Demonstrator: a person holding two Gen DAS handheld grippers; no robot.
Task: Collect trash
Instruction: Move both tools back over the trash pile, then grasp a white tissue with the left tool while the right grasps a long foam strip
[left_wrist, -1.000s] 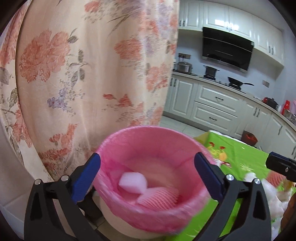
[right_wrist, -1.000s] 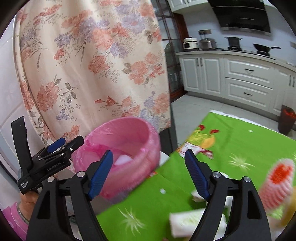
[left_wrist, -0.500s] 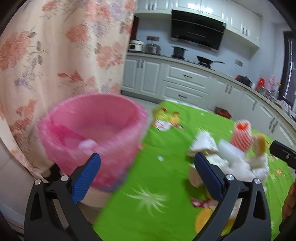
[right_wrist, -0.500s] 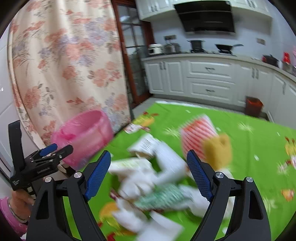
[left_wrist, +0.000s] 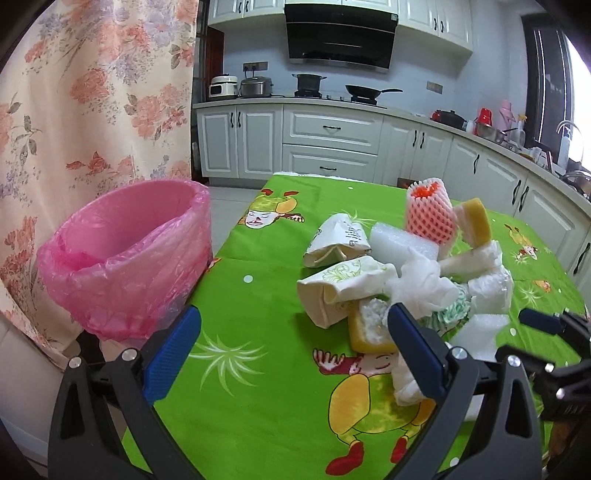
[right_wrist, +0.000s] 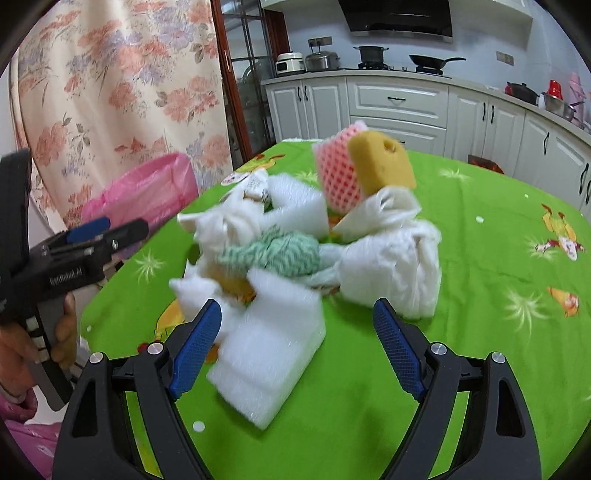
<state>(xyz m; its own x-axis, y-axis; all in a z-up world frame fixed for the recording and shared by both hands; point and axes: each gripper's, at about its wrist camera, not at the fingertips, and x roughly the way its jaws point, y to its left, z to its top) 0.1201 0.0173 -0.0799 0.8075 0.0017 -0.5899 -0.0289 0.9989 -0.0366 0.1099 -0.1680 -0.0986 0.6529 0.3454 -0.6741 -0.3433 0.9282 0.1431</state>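
At nine o'clock the pink-lined bin (left_wrist: 129, 254) stands just off the green tabletop (left_wrist: 258, 332). The left gripper (left_wrist: 291, 354) hangs released, nothing between its jaws. The trash heap (left_wrist: 399, 277) lies at two o'clock; the right gripper (right_wrist: 295, 347), also released, seems poised over a white foam block (right_wrist: 273, 350).

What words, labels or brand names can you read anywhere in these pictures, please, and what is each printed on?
"GenRobot.AI": white lettering on the black body of the left gripper, seen from the right wrist camera; slightly blurred, so the reading is likely rather than sure.
Dark script on the crumpled paper cup: too small and curved to read.
Small print on the paper scrap in the pile: blurred, unreadable.
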